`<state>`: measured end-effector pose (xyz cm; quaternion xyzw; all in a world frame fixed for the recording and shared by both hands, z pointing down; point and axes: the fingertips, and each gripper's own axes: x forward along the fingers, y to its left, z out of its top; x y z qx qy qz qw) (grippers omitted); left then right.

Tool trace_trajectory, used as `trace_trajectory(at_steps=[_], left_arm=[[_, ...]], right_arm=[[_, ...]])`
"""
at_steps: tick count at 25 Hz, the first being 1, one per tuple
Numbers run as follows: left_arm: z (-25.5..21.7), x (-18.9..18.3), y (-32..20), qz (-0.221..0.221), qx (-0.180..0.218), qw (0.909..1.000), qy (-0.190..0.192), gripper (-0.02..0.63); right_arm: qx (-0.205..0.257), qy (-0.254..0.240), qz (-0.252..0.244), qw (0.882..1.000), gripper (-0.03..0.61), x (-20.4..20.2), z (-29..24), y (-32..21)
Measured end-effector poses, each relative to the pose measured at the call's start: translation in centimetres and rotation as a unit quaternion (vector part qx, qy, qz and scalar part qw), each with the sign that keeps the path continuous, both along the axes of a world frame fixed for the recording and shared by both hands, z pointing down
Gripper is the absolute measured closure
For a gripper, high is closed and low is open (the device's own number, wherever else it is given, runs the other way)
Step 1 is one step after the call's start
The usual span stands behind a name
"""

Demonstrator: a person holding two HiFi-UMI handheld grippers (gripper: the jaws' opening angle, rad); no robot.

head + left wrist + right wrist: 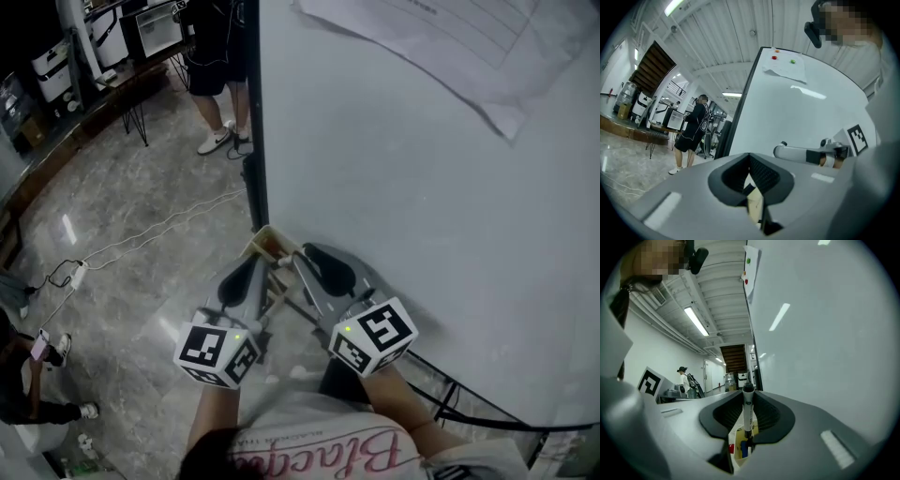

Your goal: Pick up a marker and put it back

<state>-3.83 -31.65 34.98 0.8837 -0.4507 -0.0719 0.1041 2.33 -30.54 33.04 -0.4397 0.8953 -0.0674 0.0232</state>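
A whiteboard (394, 187) fills the head view's right, with marble floor (141, 244) at left. At lower centre of its view, the right gripper (748, 393) has its jaws clamped on an upright marker (749, 416) above a beige tray (736, 436). The left gripper (750, 161) has its jaws closed and empty.

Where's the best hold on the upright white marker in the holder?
Grip the marker on its white barrel below the black cap, pads either side, coming from the person's side. It stands upright in the holder, so only its upper part is free.
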Motion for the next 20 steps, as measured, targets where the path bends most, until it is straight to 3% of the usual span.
trace_trajectory(at_steps=[7,11,20], left_arm=[[-2.9,-0.4,0.4,0.005,0.035,0.9993,0.012,0.615],[-3.3,-0.4,0.6,-0.004,0.046,0.9988,-0.013,0.615],[-3.5,-0.2,1.2,0.01,0.046,0.9989,-0.004,0.615]], right_arm=[[0.044,-0.009,-0.006,0.999,0.506,-0.1,-2.9,1.1],[0.05,-0.006,-0.01,0.999,0.506,-0.5,-3.1,1.7],[0.056,-0.009,-0.008,0.998,0.506,-0.8,-3.4,2.6]])
